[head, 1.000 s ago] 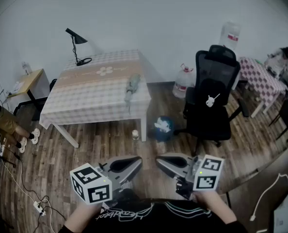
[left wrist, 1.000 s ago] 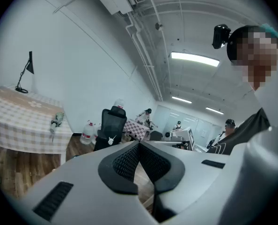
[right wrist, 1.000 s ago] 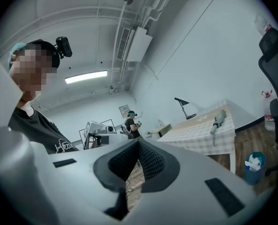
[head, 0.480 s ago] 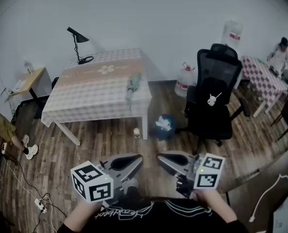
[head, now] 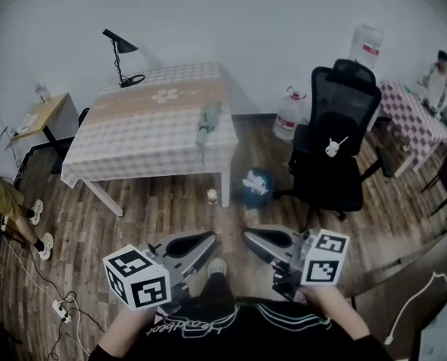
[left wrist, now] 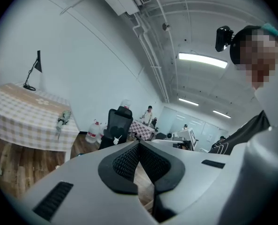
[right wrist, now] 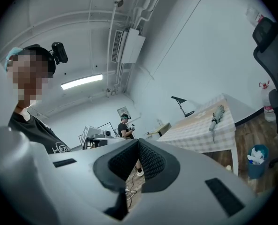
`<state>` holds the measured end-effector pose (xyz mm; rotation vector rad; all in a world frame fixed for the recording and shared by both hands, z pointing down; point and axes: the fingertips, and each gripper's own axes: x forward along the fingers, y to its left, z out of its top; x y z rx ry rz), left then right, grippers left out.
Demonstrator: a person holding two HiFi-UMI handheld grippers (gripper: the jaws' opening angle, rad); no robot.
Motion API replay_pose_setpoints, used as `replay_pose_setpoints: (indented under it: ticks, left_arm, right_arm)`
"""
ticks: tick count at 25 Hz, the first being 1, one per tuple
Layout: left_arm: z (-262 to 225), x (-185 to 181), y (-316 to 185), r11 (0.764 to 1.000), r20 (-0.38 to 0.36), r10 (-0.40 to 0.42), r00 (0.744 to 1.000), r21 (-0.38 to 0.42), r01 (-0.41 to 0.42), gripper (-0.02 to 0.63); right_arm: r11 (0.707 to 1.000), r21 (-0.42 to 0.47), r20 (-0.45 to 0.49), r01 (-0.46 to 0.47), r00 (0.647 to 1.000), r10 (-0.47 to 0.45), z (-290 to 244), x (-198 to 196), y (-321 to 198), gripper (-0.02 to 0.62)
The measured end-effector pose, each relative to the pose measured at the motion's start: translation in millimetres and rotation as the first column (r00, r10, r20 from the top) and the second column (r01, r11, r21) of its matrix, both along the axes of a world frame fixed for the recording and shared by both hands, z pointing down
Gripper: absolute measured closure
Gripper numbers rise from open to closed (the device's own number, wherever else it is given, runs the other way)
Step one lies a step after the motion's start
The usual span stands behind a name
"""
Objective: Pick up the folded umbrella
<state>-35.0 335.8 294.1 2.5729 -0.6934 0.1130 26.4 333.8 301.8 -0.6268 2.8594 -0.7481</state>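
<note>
The folded umbrella (head: 207, 120), grey-green and slim, lies near the right edge of the checked-cloth table (head: 133, 138). The left gripper view shows the umbrella (left wrist: 62, 120) far off at the left, and the right gripper view shows the umbrella (right wrist: 217, 115) at the right. My left gripper (head: 211, 238) and right gripper (head: 247, 236) hover close to my body over the wood floor, well short of the table. Both are shut with nothing between the jaws, as the left gripper (left wrist: 139, 143) and right gripper (right wrist: 138, 142) show in their own views.
A black office chair (head: 336, 156) stands right of the table, with a blue bin (head: 255, 186) and a small cup (head: 212, 196) on the floor by the table leg. Water bottles (head: 290, 115) stand by the wall. A desk lamp (head: 122, 59) stands on the table's far corner. A person's legs (head: 1, 198) show at left.
Both grippers stay shut and sit slightly lower in the head view. My shoe now shows between them. The person at the left edge has shifted their feet.
</note>
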Motion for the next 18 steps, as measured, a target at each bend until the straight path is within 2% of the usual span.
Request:
replay_pose_setpoints:
  ticks: [11,18]
  left_arm:
    - [1.6,6.2,-36.3,1.0,-0.001,0.019,1.0,0.021,-0.019,0.609]
    - [11.8,9.5,-81.2,0.999,0.016,0.035,0.999,0.004,-0.035,0.608]
  right_arm:
    - [0.999,0.014,-0.013,-0.042,0.999,0.043,1.9,8.7,-37.3,0.583]
    - [0.997,0.009,0.01,-0.073,0.997,0.073,6.4,13.5,-83.3,0.583]
